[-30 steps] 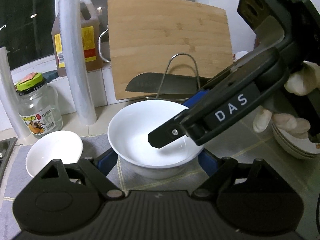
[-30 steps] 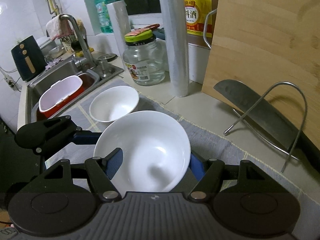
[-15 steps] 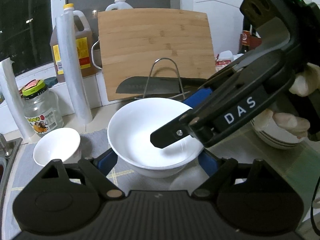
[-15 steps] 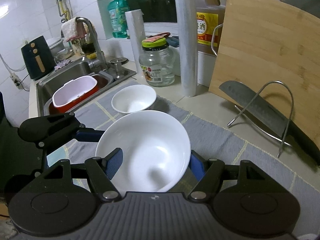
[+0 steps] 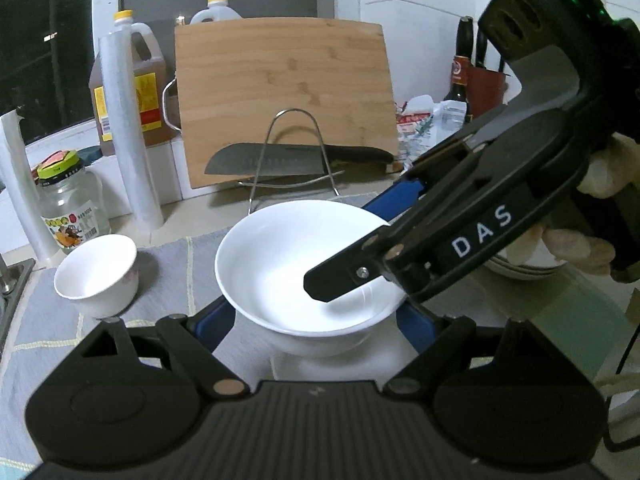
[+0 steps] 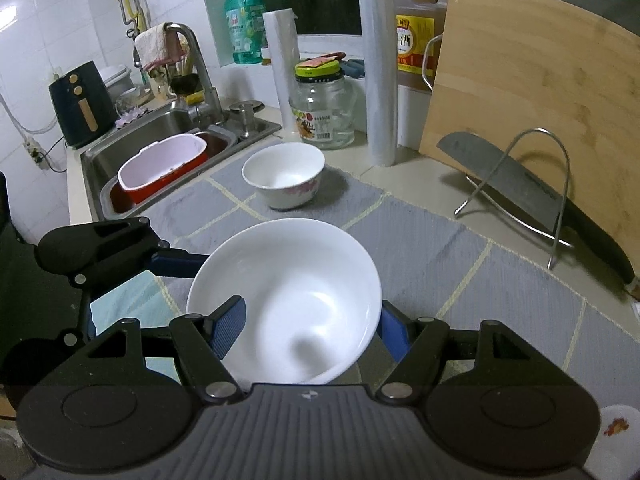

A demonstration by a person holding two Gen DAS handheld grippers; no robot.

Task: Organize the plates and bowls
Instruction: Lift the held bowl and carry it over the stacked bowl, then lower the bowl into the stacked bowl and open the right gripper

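Both the left claw (image 5: 316, 320) and "DAS"-marked right claw (image 6: 312, 332) grasp the white bowl (image 5: 308, 268).

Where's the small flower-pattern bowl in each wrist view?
Left wrist: small bowl at lower left on the grey mat, left of the big white bowl.
Right wrist: small bowl at upper centre, beyond the big white bowl.
Shared landmark: the glass jar stands just behind it.
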